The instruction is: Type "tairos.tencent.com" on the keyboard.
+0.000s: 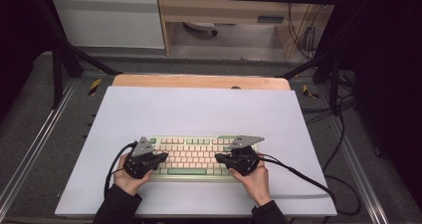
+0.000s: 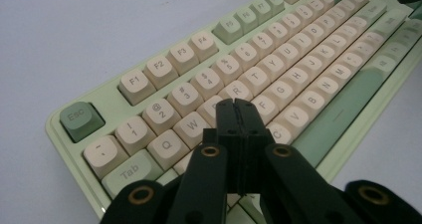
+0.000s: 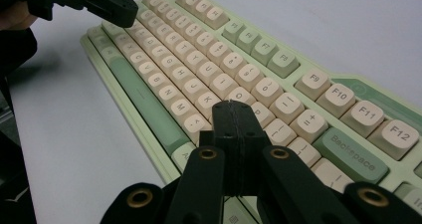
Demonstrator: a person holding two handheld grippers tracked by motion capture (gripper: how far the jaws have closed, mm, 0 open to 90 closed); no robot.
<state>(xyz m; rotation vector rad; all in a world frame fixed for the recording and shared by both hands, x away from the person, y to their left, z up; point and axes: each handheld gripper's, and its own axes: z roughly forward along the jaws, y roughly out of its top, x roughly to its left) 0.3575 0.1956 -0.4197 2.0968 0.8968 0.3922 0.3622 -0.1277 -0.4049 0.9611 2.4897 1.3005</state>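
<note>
1. High view: a pale green keyboard [image 1: 194, 157] with cream keys lies flat on the white surface [image 1: 199, 109], near the person's edge and roughly centred. The left gripper [image 1: 161, 157] hangs over the keyboard's left end and the right gripper [image 1: 219, 158] over its right end, tips turned inward toward each other. Each sits in a hand [image 1: 127, 179] entering from the bottom. Whether either tip touches a key cannot be told from here.

2. Left gripper view: the fingers [image 2: 238, 115] are pressed together with nothing between them, forming one blunt tip. The tip stands over the letter rows, near the E, R and D keys. The Esc key [image 2: 79, 118] and the green space bar [image 2: 338, 115] are in plain sight. No key appears visibly depressed.

3. Right gripper view: the fingers [image 3: 234, 118] are likewise pressed together and empty. The tip hovers over the right-hand letter block, short of the Backspace key [image 3: 351, 154]. The left gripper is seen farther off over the far end.

4. Assessment: the work appears to be key pressing with closed tips. Both tools are positioned, which is the part done. No press is confirmed, so the pressing itself looks to remain.
</note>
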